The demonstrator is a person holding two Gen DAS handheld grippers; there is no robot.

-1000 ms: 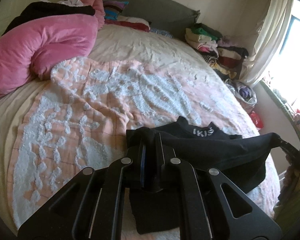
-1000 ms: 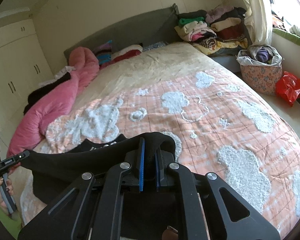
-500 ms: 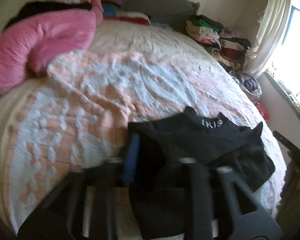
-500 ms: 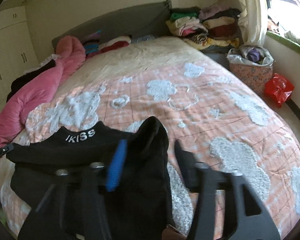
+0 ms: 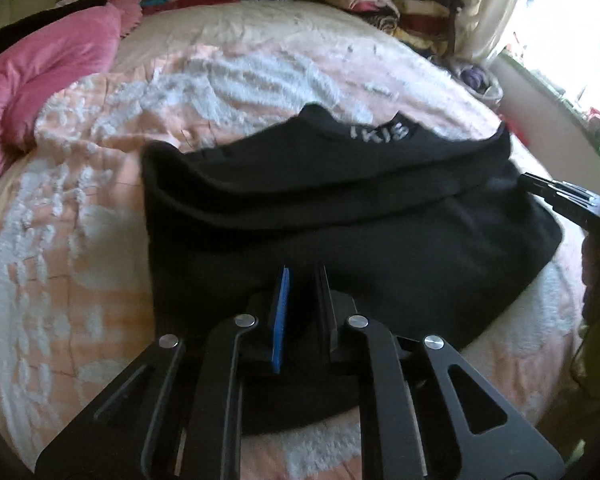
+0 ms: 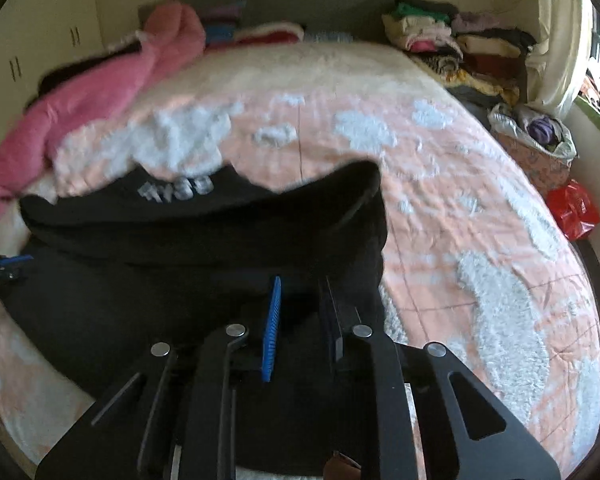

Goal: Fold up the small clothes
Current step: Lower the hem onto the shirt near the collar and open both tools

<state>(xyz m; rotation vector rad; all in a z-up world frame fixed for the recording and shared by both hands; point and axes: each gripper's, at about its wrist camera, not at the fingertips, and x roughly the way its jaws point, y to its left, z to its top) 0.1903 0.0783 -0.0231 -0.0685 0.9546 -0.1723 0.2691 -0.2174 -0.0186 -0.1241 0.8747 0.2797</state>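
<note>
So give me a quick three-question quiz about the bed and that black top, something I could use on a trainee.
1. True or false: the black garment lies on the pink-and-white blanket.
2. In the left wrist view, what is heaped along the bed's left side? A: a grey towel. B: a pink duvet. C: a laptop.
3. Fill in: the garment's white lettering sits on its ____.

Key: 1 true. 2 B. 3 collar.
</note>
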